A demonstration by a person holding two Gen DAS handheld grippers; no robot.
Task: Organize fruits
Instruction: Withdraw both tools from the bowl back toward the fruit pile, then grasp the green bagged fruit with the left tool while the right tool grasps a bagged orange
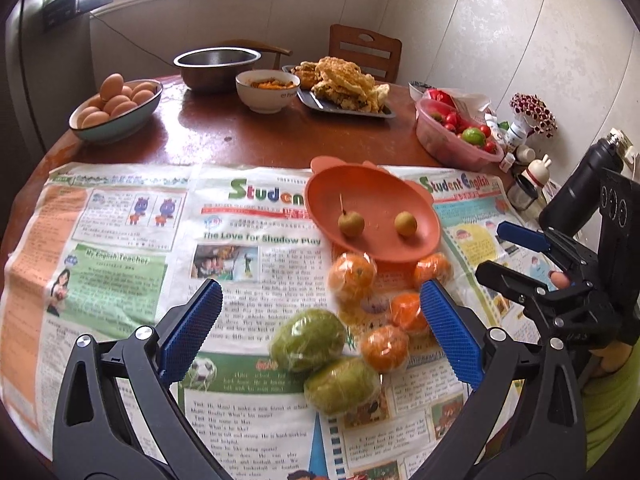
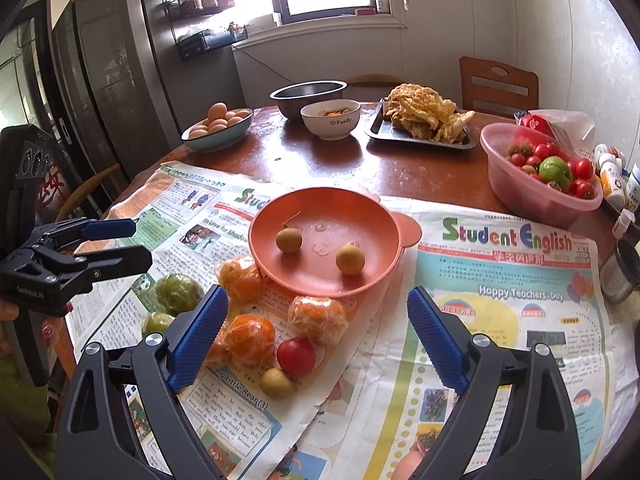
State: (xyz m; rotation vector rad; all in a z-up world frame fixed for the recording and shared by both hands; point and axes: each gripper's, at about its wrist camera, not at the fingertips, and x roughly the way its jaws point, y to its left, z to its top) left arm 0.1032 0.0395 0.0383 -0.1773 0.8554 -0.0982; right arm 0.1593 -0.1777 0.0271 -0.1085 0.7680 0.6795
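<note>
An orange plate (image 1: 400,248) (image 2: 280,204) sits on newspaper and holds two small brown fruits (image 1: 351,224) (image 2: 350,259). In front of it lie several wrapped oranges (image 1: 353,276) (image 2: 250,338), two wrapped green fruits (image 1: 308,340) (image 2: 178,292), a red tomato (image 2: 296,356) and a small brown fruit (image 2: 276,383). My left gripper (image 1: 322,332) is open and empty, just above the green fruits and oranges. My right gripper (image 2: 318,332) is open and empty, above the oranges and tomato.
On the brown round table (image 2: 400,168) stand a bowl of eggs (image 2: 218,128), a steel bowl (image 2: 308,94), a white bowl (image 2: 330,120), a tray of fried food (image 2: 424,120) and a pink bowl of tomatoes (image 2: 540,176). Small bottles (image 2: 612,176) stand at the right edge.
</note>
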